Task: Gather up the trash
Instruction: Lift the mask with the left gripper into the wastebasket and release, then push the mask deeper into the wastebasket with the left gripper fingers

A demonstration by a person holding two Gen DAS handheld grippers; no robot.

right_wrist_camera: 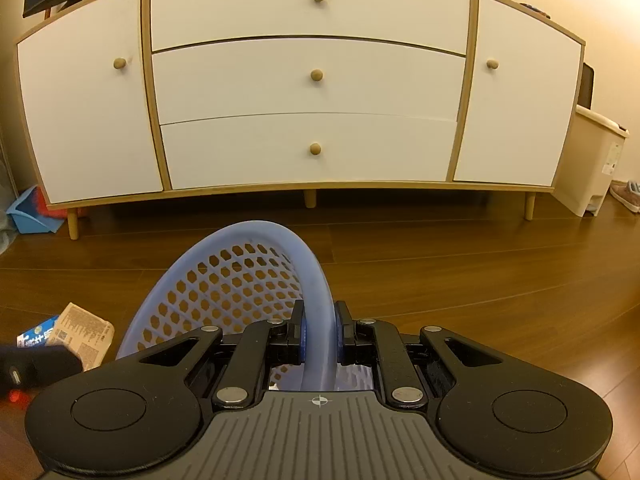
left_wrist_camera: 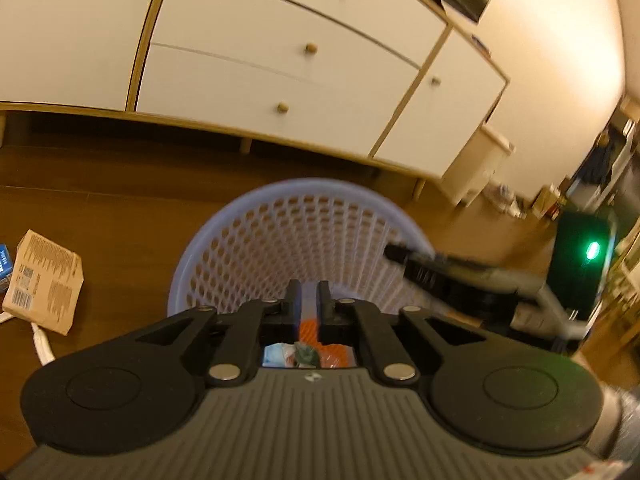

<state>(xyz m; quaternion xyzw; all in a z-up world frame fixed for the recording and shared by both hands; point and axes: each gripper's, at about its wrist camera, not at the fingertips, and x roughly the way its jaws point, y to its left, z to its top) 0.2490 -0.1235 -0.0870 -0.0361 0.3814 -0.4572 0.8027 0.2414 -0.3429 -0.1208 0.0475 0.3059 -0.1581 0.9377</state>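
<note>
A lilac mesh basket [left_wrist_camera: 304, 236] stands on the wooden floor. My right gripper [right_wrist_camera: 319, 320] is shut on the basket's rim [right_wrist_camera: 316, 276]; in the left wrist view its fingertips [left_wrist_camera: 400, 254] sit at the basket's right edge. My left gripper [left_wrist_camera: 309, 300] hangs over the basket mouth, its jaws a narrow gap apart with nothing between the tips. Below it, in the basket, lie an orange piece [left_wrist_camera: 334, 354] and a pale blue wrapper [left_wrist_camera: 278, 354]. A flattened brown cardboard box [left_wrist_camera: 44, 284] [right_wrist_camera: 84, 332] and a small blue carton [right_wrist_camera: 38, 334] lie on the floor to the basket's left.
A white sideboard [right_wrist_camera: 316, 112] with wooden knobs and legs stands close behind the basket. To its right are a cream bin [right_wrist_camera: 596, 160] and a shoe [right_wrist_camera: 628, 194]; to its left is a blue dustpan [right_wrist_camera: 32, 212]. A white cable [left_wrist_camera: 42, 344] lies by the cardboard.
</note>
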